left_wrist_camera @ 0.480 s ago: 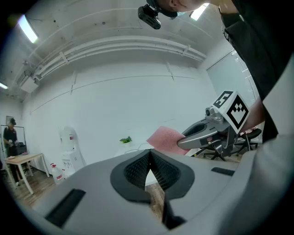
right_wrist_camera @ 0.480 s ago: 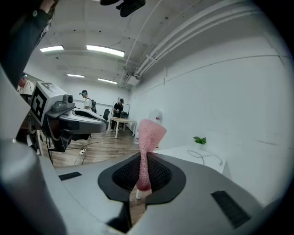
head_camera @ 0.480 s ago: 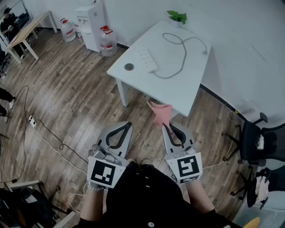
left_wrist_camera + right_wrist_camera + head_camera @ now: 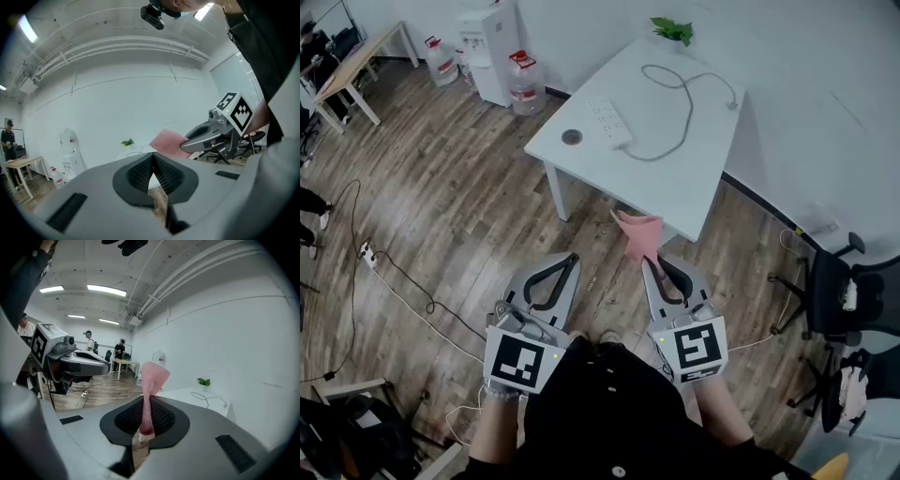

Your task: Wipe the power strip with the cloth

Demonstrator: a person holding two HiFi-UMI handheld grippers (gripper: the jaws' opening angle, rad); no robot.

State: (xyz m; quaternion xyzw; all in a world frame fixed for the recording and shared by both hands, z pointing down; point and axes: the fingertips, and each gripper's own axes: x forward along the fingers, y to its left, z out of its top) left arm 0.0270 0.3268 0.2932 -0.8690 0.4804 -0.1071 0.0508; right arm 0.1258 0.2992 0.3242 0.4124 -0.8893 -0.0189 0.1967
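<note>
A white power strip [image 4: 610,123] lies on the white table [image 4: 675,178], its grey cord [image 4: 686,108] looping toward the far edge. My right gripper [image 4: 652,262] is shut on a pink cloth [image 4: 639,233], which sticks up past its jaws in front of the table's near edge. The cloth [image 4: 151,380] stands pinched between the right jaws, with the table [image 4: 194,394] beyond. My left gripper [image 4: 565,264] is shut with nothing in it, over the wood floor left of the right one. From the left gripper view, the cloth [image 4: 166,140] and the right gripper [image 4: 187,144] show to the right.
A small round grey thing [image 4: 572,140] lies near the table's left corner and a green plant [image 4: 673,33] at its far end. Water jugs [image 4: 528,87] and a dispenser [image 4: 492,42] stand by the wall. Cables [image 4: 394,286] trail over the floor; a black chair [image 4: 834,291] is at right.
The view has shifted slightly; both grippers and the cloth have edged a little toward the table. The grips are unchanged.
</note>
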